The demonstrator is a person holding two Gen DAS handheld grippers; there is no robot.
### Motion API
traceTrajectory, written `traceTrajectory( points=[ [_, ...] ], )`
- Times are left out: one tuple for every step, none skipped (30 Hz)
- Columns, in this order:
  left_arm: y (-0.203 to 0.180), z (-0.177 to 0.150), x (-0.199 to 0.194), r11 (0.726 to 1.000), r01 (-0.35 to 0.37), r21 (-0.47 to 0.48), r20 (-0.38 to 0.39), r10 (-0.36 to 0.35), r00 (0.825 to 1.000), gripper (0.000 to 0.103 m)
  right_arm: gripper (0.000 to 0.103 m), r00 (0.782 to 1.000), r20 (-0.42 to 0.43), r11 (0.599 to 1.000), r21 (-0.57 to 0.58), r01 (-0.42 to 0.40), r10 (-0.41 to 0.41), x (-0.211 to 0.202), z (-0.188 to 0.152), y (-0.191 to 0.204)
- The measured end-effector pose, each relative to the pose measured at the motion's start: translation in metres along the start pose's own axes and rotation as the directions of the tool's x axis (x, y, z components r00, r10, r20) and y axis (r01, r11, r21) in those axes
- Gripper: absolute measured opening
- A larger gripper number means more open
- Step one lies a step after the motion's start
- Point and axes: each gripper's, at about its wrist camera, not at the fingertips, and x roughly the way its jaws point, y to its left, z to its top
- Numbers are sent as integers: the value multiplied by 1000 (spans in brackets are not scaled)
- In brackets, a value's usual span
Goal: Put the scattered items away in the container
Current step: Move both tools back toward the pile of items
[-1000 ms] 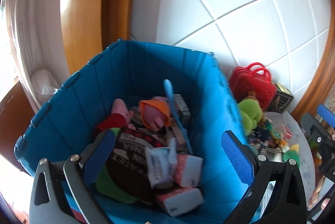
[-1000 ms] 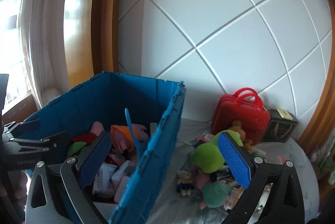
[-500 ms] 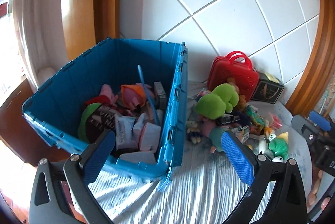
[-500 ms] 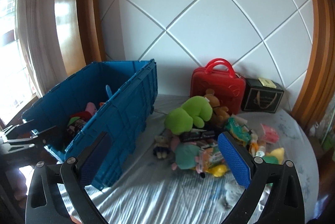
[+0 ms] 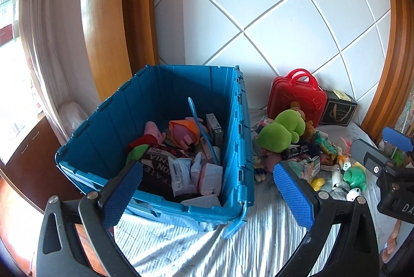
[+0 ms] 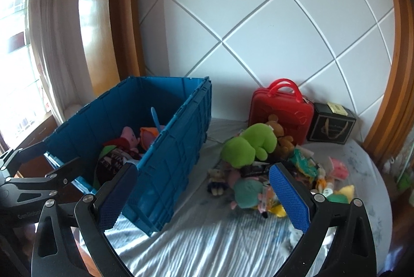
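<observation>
— What's nearest the cameras?

— Both sets of fingers, spread wide and holding nothing. The left gripper [image 5: 207, 195] hangs above the striped sheet [image 5: 196, 248], its left pad over the near corner of the blue crate [image 5: 238, 155]. The right gripper [image 6: 203, 195] is above the same sheet, facing the toy pile.

— And the crate?

— It sits on the bed's left side, open, partly filled: white packets [image 5: 181, 173], a dark printed bag [image 5: 157, 167], an orange-and-pink plush [image 5: 185, 133], a small box [image 5: 214, 126] and a blue stick [image 5: 200, 129] standing aslant.

— What is still outside?

— To the right of the crate, a heap on the sheet: a green plush [image 6: 248, 147] on top, a teal plush [image 6: 248, 192] nearer, a tiny bear [image 6: 217, 182] just beside the crate wall, plus small packets and figures too jumbled to name.

— Farther back?

— A red case [image 6: 280, 111] upright against the white panelled wall, a black box [image 6: 331, 123] just beside it.
</observation>
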Motion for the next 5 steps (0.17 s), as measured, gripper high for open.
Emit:
traceTrajectory(
  points=[
    [2,1,-2,1000,3,2,7,-3,1000,103,103,1000,6,1000,-2,11,-11,-1,2,3],
    [4,1,-4,1000,7,4,14,-7,1000,103,103,1000,10,1000,1,18,-18,-2,3,6],
    [4,2,-5,1000,9,7,18,-9,1000,103,103,1000,12,1000,5,22,-22,-3,3,7],
    [5,1,-7,1000,11,10,22,-11,1000,103,103,1000,13,1000,9,26,-27,-4,3,8],
    [5,1,-8,1000,12,12,24,-13,1000,103,103,999,13,999,11,33,-33,-4,3,9]
  ],
)
